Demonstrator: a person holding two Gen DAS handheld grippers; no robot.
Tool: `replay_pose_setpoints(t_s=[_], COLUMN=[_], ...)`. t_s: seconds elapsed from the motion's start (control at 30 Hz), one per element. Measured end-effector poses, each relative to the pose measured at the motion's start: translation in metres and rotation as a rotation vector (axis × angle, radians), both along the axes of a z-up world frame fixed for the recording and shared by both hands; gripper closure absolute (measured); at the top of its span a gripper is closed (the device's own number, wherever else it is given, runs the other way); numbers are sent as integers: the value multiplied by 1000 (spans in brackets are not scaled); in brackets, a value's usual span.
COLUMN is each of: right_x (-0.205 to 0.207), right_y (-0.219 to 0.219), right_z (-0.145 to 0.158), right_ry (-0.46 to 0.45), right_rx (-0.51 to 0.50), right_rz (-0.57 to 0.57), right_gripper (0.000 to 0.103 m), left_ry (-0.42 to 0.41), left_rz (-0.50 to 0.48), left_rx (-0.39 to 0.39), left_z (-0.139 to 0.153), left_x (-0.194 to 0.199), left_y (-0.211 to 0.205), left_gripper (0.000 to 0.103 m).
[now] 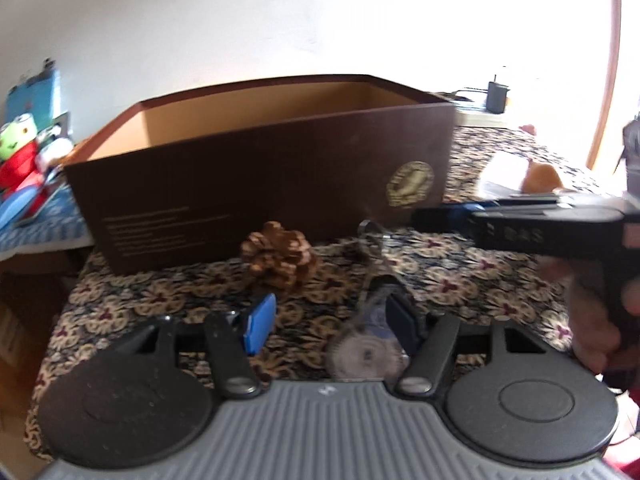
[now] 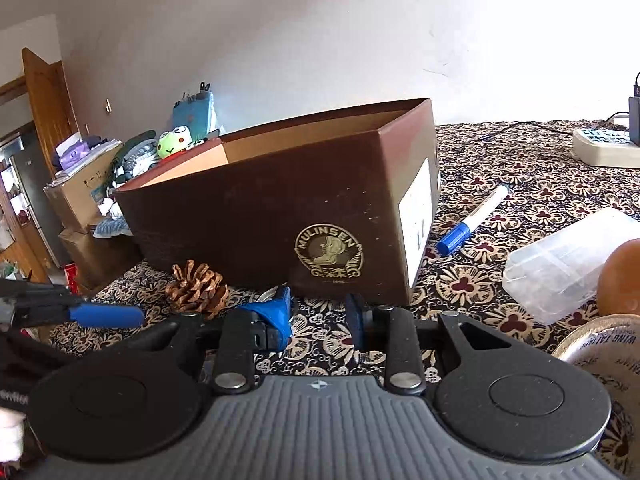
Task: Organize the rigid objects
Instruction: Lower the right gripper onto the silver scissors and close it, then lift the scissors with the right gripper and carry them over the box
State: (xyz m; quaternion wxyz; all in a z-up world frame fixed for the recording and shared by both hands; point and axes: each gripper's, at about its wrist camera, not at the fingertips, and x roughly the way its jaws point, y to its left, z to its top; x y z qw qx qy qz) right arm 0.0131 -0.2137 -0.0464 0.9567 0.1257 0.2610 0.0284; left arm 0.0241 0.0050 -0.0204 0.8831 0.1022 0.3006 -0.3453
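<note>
A brown cardboard box (image 2: 280, 208) is seen standing open-topped on a surface (image 2: 520, 160) covered by a flower-patterned cloth. A pine cone (image 1: 280, 260) lies just in front of the box's near wall, and a small metal object (image 1: 370, 236) – blurred, perhaps keys – lies beside it.

The left gripper (image 1: 332, 320) is held low over the cloth with its blue-padded fingers (image 1: 260, 322) spread well apart; a greyish, toothed round object (image 1: 364, 354) is seen close against the right-hand finger, though whether it is gripped cannot be told.

The right gripper (image 2: 318, 320) is aimed at the box's lower wall, its fingers (image 2: 280, 312) parted by a narrow gap with nothing visibly between them.

To the right of the box a blue-capped marker (image 2: 472, 216) lies on the cloth, with a clear plastic container (image 2: 560, 264) and an orange rounded object (image 2: 622, 276) nearer the camera. A white power strip (image 2: 600, 146) rests at the far edge.
</note>
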Motion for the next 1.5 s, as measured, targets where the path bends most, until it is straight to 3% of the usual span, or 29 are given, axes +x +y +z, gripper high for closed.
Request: replay_pose_setpoints(t_s=[0.1, 0.23, 0.43, 0.53, 0.63, 0.7, 0.73, 0.87, 1.07, 1.5], right_x=[1, -1, 3, 6, 9, 11, 11, 13, 14, 18], right_y=[-2, 7, 13, 3, -3, -5, -7, -15, -23, -21], right_z=[1, 4, -2, -5, -9, -10, -11, -15, -20, -20], right_ry=[12, -1, -11, 9, 17, 24, 23, 40, 71, 98], right_rx=[71, 75, 62, 116, 184, 215, 235, 304, 396, 392], right_rz=[30, 53, 60, 40, 40, 39, 40, 29, 40, 47], right_gripper=[90, 90, 90, 91, 91, 91, 91, 91, 91, 91], left_ry=[-3, -16, -7, 1, 24, 47, 62, 128, 148, 148], left_rz=[-51, -105, -122, -118, -118, -108, -97, -80, -71, -94], left_rx=[-18, -18, 13, 32, 37, 44, 48, 20, -12, -104], left_z=[4, 5, -1, -6, -9, -12, -14, -17, -18, -12], left_x=[-3, -5, 5, 10, 18, 24, 28, 40, 45, 40], left_y=[-9, -30, -55, -63, -69, -73, -74, -74, -78, -53], left_gripper=[35, 35, 38, 42, 53, 74, 77, 78, 79, 90])
